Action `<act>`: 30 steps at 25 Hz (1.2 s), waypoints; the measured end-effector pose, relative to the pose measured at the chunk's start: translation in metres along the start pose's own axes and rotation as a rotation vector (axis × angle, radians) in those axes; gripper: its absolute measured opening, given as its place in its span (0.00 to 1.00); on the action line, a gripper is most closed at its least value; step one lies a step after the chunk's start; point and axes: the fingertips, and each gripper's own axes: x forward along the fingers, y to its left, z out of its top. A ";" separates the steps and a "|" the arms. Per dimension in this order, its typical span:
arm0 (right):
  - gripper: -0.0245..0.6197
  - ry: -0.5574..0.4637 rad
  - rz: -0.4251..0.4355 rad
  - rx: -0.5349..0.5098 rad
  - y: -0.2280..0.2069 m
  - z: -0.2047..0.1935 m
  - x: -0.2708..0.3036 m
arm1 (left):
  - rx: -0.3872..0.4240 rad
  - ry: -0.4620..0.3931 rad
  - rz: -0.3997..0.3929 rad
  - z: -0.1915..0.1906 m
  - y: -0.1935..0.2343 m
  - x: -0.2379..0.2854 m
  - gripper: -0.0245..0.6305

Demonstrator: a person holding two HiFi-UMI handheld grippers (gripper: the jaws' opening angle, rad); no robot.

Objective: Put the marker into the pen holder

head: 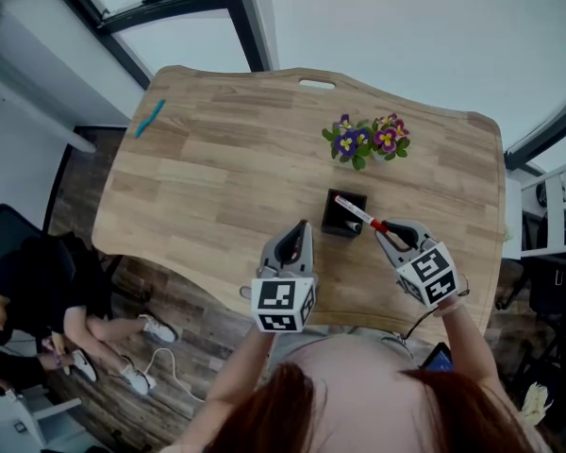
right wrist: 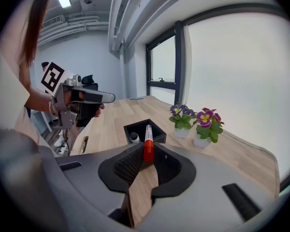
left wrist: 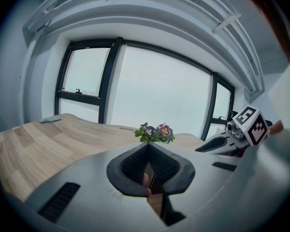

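A white marker with a red end is held in my right gripper, which is shut on its red part. The marker's white end reaches over the near right corner of the black square pen holder. In the right gripper view the marker sticks forward from the gripper toward the pen holder, where another pen's end shows inside. My left gripper hovers just left of the holder, shut with nothing in it; in the left gripper view it points toward the flowers.
Two small pots of purple and pink flowers stand behind the holder. A teal object lies at the wooden table's far left corner. A seated person is on the floor to the left. Windows lie beyond the table.
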 end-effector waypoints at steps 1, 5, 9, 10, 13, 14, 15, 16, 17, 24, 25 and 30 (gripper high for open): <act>0.12 0.000 0.001 -0.001 0.000 0.002 0.002 | -0.001 0.000 0.001 0.000 0.001 0.000 0.04; 0.12 -0.010 0.011 -0.003 0.002 0.007 0.008 | -0.006 0.001 0.004 -0.001 0.005 0.001 0.04; 0.12 -0.012 0.009 0.004 0.000 0.011 0.011 | -0.008 0.004 0.004 -0.002 0.009 0.001 0.04; 0.12 -0.011 0.008 0.007 0.000 0.011 0.011 | -0.009 0.005 0.003 -0.002 0.010 0.001 0.04; 0.12 -0.013 0.005 0.016 -0.001 0.013 0.011 | -0.010 0.007 0.000 -0.002 0.013 0.001 0.04; 0.12 -0.016 0.005 0.019 -0.001 0.013 0.011 | -0.010 0.009 -0.001 -0.003 0.014 0.002 0.04; 0.12 -0.018 0.004 0.021 -0.001 0.014 0.012 | -0.009 0.010 -0.002 -0.003 0.014 0.002 0.04; 0.12 -0.020 0.004 0.022 -0.001 0.015 0.013 | -0.008 0.011 -0.004 -0.003 0.015 0.003 0.04; 0.12 -0.020 0.004 0.022 0.000 0.016 0.015 | -0.008 0.013 -0.005 -0.003 0.015 0.003 0.04; 0.12 -0.018 0.000 0.023 0.002 0.020 0.031 | -0.007 0.021 -0.015 -0.005 0.021 0.005 0.04; 0.12 -0.017 -0.001 0.024 0.002 0.020 0.034 | -0.007 0.023 -0.015 -0.005 0.023 0.005 0.04; 0.12 -0.008 -0.001 0.033 0.003 0.021 0.044 | -0.005 0.032 -0.019 -0.006 0.029 0.005 0.04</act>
